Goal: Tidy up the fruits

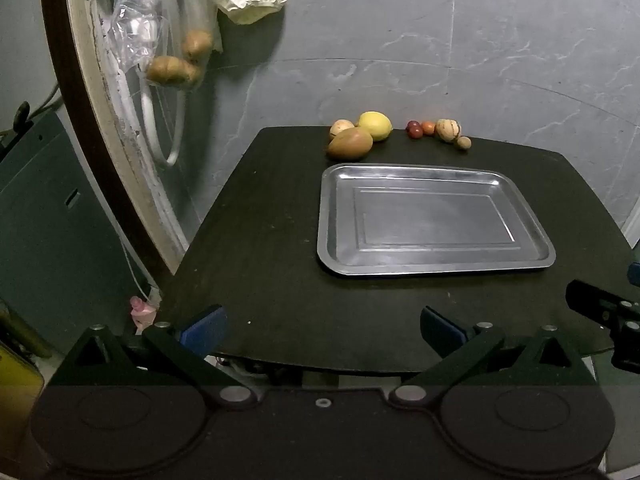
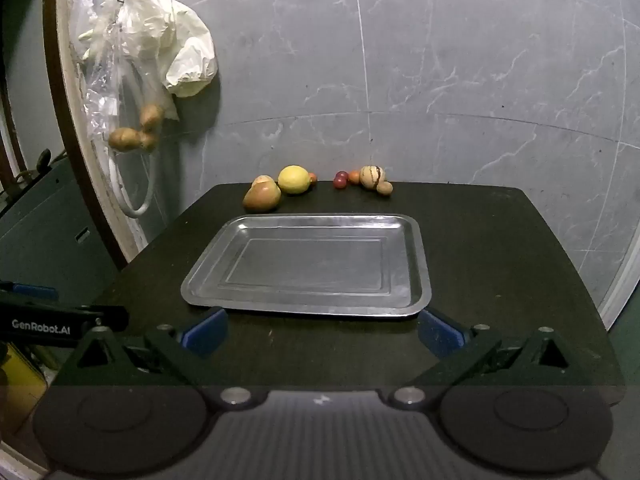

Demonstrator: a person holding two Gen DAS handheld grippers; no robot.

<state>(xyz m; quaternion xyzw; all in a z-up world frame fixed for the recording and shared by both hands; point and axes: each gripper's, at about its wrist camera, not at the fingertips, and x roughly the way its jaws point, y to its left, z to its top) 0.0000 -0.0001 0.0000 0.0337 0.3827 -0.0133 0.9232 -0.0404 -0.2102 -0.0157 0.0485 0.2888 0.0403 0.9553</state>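
An empty steel tray (image 1: 436,264) (image 2: 208,288) lies in the middle of a black table (image 1: 272,264) (image 2: 500,264). Behind it, along the far edge, sit a mango (image 1: 350,143) (image 2: 262,197), a yellow lemon (image 1: 375,125) (image 2: 294,179), a pale round fruit (image 1: 341,126), small red and orange fruits (image 1: 418,129) (image 2: 345,178), a striped pale melon-like fruit (image 1: 448,129) (image 2: 371,176) and a small brown fruit (image 1: 463,143) (image 2: 385,188). My left gripper (image 1: 322,330) hangs open over the near table edge. My right gripper (image 2: 322,330) is open just before the tray's near rim.
Plastic bags (image 1: 160,20) (image 2: 152,40) with potatoes (image 1: 176,68) (image 2: 132,136) hang on a door frame at the left. A grey tiled wall (image 1: 480,40) stands behind the table. A grey cabinet (image 1: 52,220) stands lower left. The right gripper's body (image 1: 608,312) shows at my left view's right edge.
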